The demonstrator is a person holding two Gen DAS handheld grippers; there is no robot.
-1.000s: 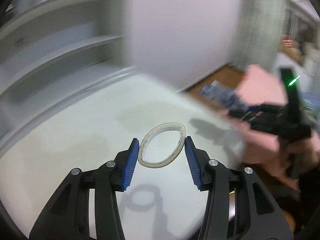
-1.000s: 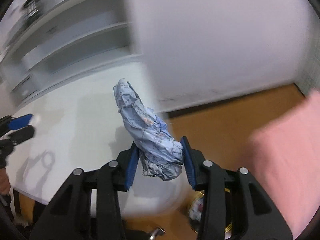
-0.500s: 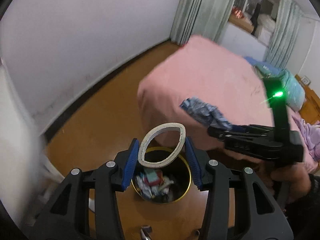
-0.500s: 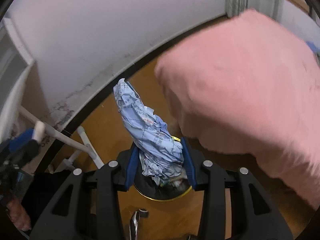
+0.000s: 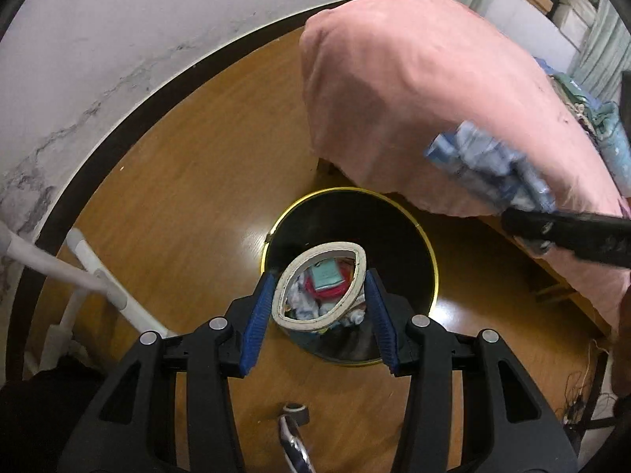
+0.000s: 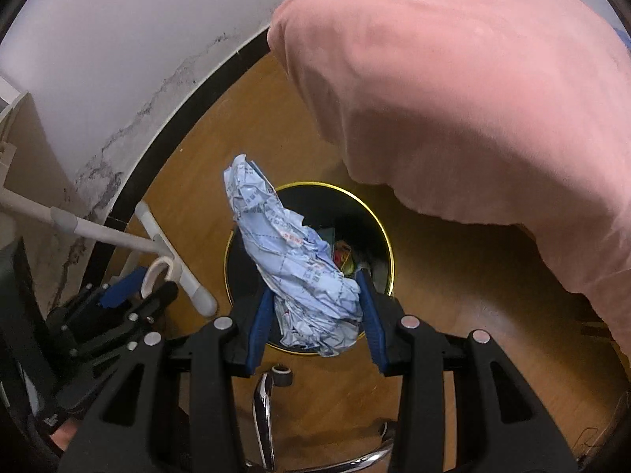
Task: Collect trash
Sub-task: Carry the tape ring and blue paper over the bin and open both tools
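My left gripper (image 5: 319, 283) is shut on a squashed white tape ring (image 5: 284, 282) and holds it over the black, gold-rimmed trash bin (image 5: 398, 232) on the floor. The bin holds several scraps. My right gripper (image 6: 315, 299) is shut on a crumpled blue printed paper (image 6: 292, 260) above the same bin (image 6: 370, 213). The right gripper with the paper (image 5: 485, 165) also shows at the right of the left wrist view. The left gripper with the ring (image 6: 157, 272) shows at the lower left of the right wrist view.
A pink bedspread (image 5: 434, 90) hangs over the bed close behind the bin. White table legs (image 5: 98, 283) stand to the left by the white wall and dark skirting (image 5: 130, 134). A chrome chair base (image 6: 264, 406) lies below the grippers. The floor is brown wood.
Both grippers have swung from above the white table to over the floor and dropped toward the bin, which now sits right under them. Each still holds its item.
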